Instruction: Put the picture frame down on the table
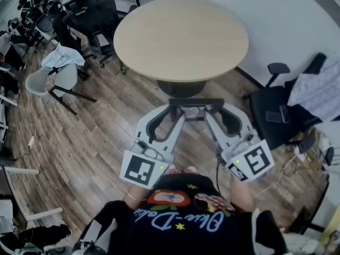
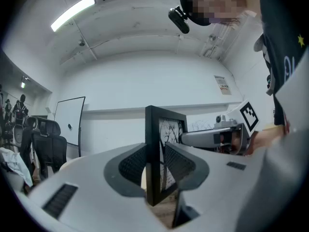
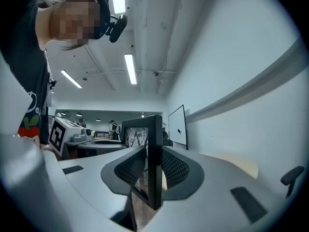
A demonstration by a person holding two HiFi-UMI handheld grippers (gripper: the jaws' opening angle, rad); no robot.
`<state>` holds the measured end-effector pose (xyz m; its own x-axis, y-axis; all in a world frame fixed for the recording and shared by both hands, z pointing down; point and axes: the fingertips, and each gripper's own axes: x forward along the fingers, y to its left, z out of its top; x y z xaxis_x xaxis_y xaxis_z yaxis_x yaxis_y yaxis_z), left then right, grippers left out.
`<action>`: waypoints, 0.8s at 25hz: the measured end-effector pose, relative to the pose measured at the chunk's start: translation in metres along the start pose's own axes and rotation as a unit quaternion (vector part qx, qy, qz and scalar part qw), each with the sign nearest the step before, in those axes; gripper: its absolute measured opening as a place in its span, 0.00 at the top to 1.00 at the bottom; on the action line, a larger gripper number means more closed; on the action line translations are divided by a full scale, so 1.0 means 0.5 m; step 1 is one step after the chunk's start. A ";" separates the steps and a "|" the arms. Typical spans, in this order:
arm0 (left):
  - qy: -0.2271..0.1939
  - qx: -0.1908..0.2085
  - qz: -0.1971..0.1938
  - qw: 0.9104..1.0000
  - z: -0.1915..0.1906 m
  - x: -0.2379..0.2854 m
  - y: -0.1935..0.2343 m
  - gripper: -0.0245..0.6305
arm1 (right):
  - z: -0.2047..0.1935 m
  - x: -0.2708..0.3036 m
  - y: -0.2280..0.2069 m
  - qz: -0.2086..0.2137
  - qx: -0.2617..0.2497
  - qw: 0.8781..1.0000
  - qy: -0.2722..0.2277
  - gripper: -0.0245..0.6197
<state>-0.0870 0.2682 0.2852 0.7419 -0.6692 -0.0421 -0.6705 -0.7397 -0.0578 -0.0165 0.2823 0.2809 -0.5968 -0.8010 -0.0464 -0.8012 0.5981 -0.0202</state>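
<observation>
Two-handed carry, so the frame stays level and neither side swings. Nearest the person's torso are the marker cubes, with the left gripper and right gripper reaching forward and angled in toward each other. Each takes one side edge of the picture frame.

Left gripper view: the fingers are closed on the frame. The black side rail sits between the mesh pads, edge-on to the camera, with a pad pressed on each face. The frame runs up and away past the fingertips, with a tree print showing in the glass. The other gripper shows at the far side of the frame.

Right gripper view: same story. The fingers are clamped on the opposite rail of the frame, which sits deep between the pads. The left gripper shows beyond it.

The frame is in the air over the wood floor, spanning the gap between the two sets of fingertips. It looks about upright, since its top edge reads as a dark bar from the head view. It is not on the table yet. The round top lies ahead, its near edge just beyond the frame, and it is bare. Likely step: carry forward, then lower.

Farther out there's an office chair on the right.
</observation>
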 end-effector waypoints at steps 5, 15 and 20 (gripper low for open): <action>0.000 -0.002 0.000 1.000 0.000 -0.001 -0.001 0.79 | -0.003 -0.002 0.000 0.002 -0.001 1.000 0.003 0.84; 0.001 -0.003 0.003 1.000 -0.001 -0.001 -0.003 0.79 | -0.001 -0.002 0.000 0.003 -0.001 1.000 0.001 0.84; 0.001 -0.001 0.003 1.000 0.000 0.000 0.000 0.79 | 0.000 0.000 0.000 0.002 -0.001 1.000 -0.003 0.84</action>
<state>-0.0868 0.2682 0.2852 0.7377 -0.6739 -0.0406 -0.6751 -0.7356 -0.0560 -0.0163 0.2823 0.2810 -0.6004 -0.7980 -0.0522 -0.7984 0.6019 -0.0173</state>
